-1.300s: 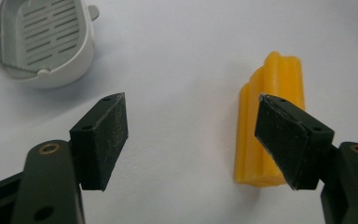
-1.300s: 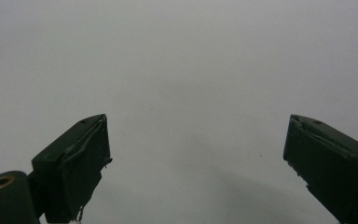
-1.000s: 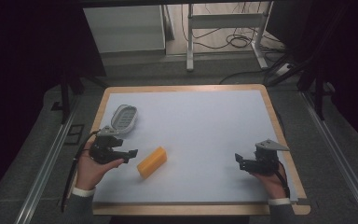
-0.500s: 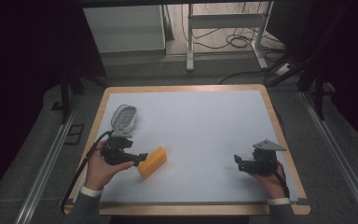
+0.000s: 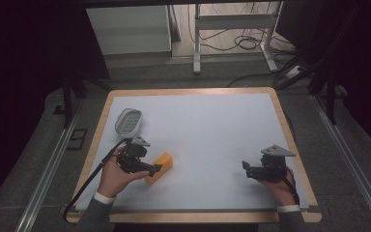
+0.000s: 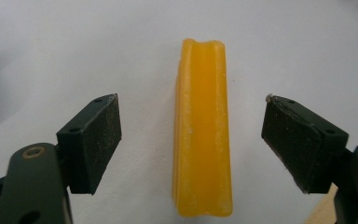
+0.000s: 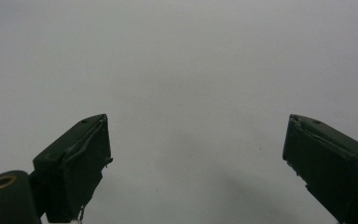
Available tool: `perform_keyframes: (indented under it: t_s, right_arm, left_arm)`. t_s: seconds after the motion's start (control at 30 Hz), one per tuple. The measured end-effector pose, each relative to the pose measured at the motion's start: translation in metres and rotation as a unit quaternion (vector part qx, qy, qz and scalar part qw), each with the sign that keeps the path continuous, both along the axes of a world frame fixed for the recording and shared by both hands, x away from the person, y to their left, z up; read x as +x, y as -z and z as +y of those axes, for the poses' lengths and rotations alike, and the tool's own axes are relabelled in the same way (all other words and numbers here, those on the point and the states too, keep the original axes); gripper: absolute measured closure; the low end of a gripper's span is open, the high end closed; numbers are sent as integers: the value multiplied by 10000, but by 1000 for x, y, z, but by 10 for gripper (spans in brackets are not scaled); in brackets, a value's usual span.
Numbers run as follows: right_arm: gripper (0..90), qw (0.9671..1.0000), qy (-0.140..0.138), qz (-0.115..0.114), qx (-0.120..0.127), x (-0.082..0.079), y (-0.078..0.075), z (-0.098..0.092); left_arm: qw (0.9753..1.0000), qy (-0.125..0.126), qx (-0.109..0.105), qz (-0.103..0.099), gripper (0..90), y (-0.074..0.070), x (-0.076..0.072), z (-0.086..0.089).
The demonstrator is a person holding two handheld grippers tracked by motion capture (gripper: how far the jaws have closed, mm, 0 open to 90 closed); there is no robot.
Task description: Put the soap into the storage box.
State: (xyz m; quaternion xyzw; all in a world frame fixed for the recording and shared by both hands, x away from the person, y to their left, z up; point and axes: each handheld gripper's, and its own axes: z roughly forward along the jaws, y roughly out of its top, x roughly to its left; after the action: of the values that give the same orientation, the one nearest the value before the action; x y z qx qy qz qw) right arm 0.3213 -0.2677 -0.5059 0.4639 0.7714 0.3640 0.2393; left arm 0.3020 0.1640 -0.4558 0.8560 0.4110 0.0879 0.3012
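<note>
Both grippers showing black, left gripper (image 5: 155,168) trailing a black cable, right gripper (image 5: 246,167) wearing a grey three-cornered plate, white cuffs peeking from dark sleeves

Yellow-orange block (image 6: 201,135); pale blue-white table (image 5: 212,125), light wood rim; black jaws; grey ribbed oval object (image 5: 128,121).

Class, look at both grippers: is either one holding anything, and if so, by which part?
Nothing is held. The left gripper is open with its jaws either side of the orange block, clear of it; the right gripper is open over bare table.
</note>
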Motion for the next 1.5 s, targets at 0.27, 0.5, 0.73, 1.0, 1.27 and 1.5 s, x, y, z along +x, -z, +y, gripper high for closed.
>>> perform_keyframes:
  t_s: [0.27,0.5,0.73,1.0,1.27,1.5]
  right_arm:
    - [76,10000,-27,6,-72,0,1,2]
    - [76,9999,63,86,-105,1,3,1]
    - [76,9999,54,92,-126,1,3,2]
    - [76,9998,62,146,-140,2,5,1]
    - [76,9997,76,172,-151,2,5,1]
    - [76,9997,116,153,-123,2,4,-1]
  left_arm:
    - [9995,145,238,125,231,8,5,-17]
    - [9992,82,333,217,321,20,11,-21]
    - [9985,76,351,409,446,34,15,-20]
    - [9979,126,472,435,561,41,15,-25]
    - [9978,159,466,445,605,40,14,-24]
    - [9984,123,312,453,609,31,18,-15]
